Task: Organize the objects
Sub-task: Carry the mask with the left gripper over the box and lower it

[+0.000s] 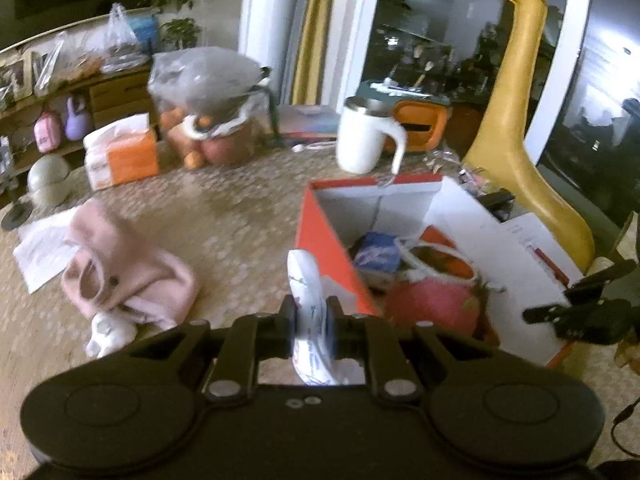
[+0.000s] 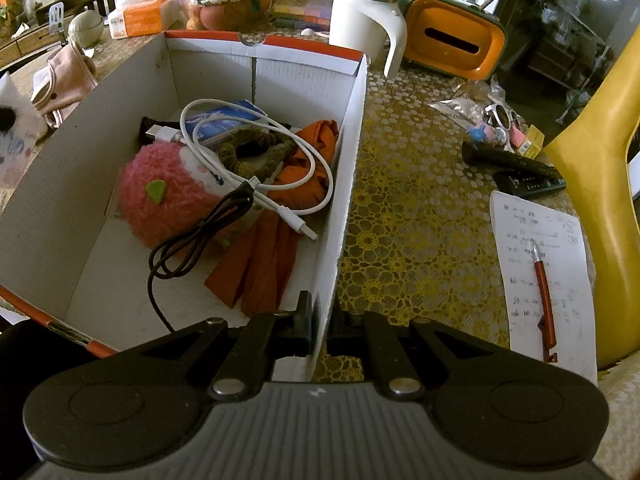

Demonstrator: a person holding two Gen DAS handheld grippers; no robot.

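Jaws of the left gripper (image 1: 311, 312) are clamped on a white packet (image 1: 306, 292) with faint red and blue print, which stands up between the pads above the worktop (image 1: 224, 220), just left of the box (image 1: 316, 216). Jaws of the right gripper (image 2: 319, 320) are pinched shut on the box's white side wall (image 2: 348, 184), one pad inside and one outside.

Inside the box lie a pink plush (image 2: 168, 196) with a green patch, a white cable (image 2: 256, 152) looped over it, a black cable (image 2: 188, 248) trailing toward the near corner, an orange cloth (image 2: 272, 256), a brown scrunchie (image 2: 256, 152) and a blue packet (image 2: 224, 118) toward the far wall. The box's outer face is orange-red and its inside white.

Left of the box, a pink knitted garment (image 1: 120, 272) lies crumpled on the lace-covered worktop beside a sheet of paper (image 1: 44, 248). Behind the box stand a white mug (image 1: 366, 136) with a steel rim and an orange tissue holder (image 2: 452, 40). Farther back are a bag of fruit (image 1: 208, 120) and an orange-and-white tissue pack (image 1: 120, 152).

Right of the box, a remote (image 2: 516, 164) and a written sheet (image 2: 540, 272) with a red pen (image 2: 544, 296) on it rest near a yellow giraffe figure (image 1: 516, 120).
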